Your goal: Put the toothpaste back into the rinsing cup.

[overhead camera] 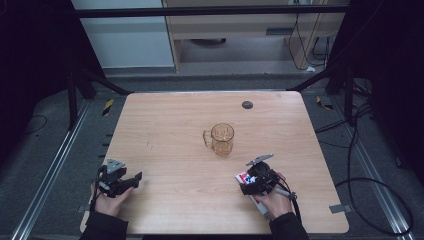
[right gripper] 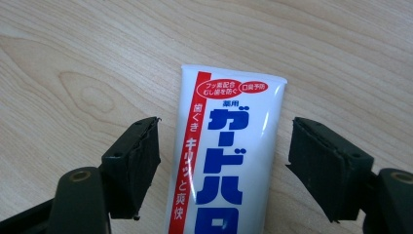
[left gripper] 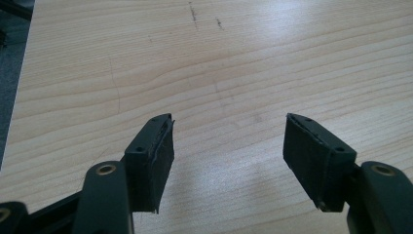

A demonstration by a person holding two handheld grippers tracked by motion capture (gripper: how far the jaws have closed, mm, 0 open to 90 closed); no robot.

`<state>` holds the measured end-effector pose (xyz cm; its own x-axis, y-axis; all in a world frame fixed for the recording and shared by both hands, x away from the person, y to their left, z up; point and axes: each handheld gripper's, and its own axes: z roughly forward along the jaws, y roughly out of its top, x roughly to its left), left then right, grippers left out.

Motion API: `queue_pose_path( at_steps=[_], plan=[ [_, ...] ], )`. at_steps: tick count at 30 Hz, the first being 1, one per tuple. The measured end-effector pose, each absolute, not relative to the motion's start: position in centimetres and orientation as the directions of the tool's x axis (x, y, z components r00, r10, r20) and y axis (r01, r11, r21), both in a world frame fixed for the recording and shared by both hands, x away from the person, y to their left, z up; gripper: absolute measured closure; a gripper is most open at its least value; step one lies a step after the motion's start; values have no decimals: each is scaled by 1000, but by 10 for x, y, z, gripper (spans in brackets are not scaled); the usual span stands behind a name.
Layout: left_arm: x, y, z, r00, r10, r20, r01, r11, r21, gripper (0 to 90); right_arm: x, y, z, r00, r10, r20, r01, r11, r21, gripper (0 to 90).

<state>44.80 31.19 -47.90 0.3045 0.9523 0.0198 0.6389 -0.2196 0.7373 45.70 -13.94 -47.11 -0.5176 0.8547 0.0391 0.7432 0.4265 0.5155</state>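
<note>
A white toothpaste tube [right gripper: 229, 161] with a red stripe and blue lettering lies flat on the wooden table [overhead camera: 170, 125], its crimped end pointing away from the camera. My right gripper [right gripper: 225, 127] straddles it, open, with a gap between each pad and the tube. In the high view the right gripper [overhead camera: 245, 184] sits over the tube [overhead camera: 244, 177] near the front right of the table. My left gripper [left gripper: 229, 131] is open with only bare wood between its pads. It rests at the front left [overhead camera: 134, 180].
A clear amber glass mug [overhead camera: 222, 140] stands upright at the table's middle, handle to the left, beyond the right gripper. A small dark disc [overhead camera: 247, 105] lies near the far edge. Cables run over the floor on the right.
</note>
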Motion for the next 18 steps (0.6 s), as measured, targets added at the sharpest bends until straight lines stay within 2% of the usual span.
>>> queue_pose_path(
  at_steps=[18],
  plan=[
    [448, 312, -479, 304, 952, 21, 640, -220, 736, 347, 458, -136, -482, -511, 860, 15, 751, 438, 494, 352]
  ],
)
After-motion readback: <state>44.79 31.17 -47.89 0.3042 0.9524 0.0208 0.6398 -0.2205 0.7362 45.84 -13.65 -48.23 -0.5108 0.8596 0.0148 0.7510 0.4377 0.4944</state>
